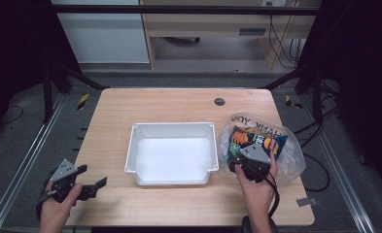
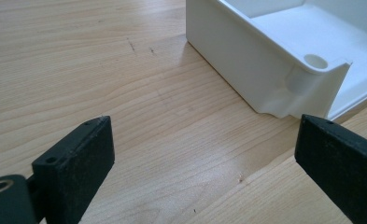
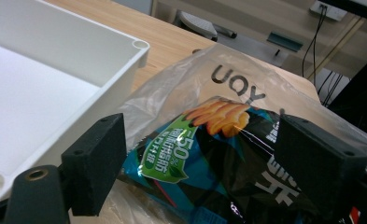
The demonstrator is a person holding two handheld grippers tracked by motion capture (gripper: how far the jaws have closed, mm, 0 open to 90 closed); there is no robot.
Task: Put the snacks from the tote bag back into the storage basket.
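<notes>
A dark blue-and-black snack bag [image 1: 256, 138] lies inside a clear plastic bag [image 1: 290, 155] printed with letters, at the table's right side. My right gripper [image 1: 247, 154] reaches into it from the near side. In the right gripper view its jaws stand apart, open, with the snack bag [image 3: 228, 154] between them and the clear plastic bag [image 3: 195, 84] around it. My left gripper [image 1: 92, 177] hovers open near the table's front left corner. In the left gripper view, nothing is between the left gripper [image 2: 204, 154] jaws but bare wood.
A white plastic tray [image 1: 171, 125] sits in the middle of the wooden table [image 1: 169, 104], just left of the bag. Its corner [image 2: 246, 60] lies ahead of the left jaws and its rim [image 3: 120, 60] beside the right ones. A round cable hole [image 1: 219, 101] is at the back.
</notes>
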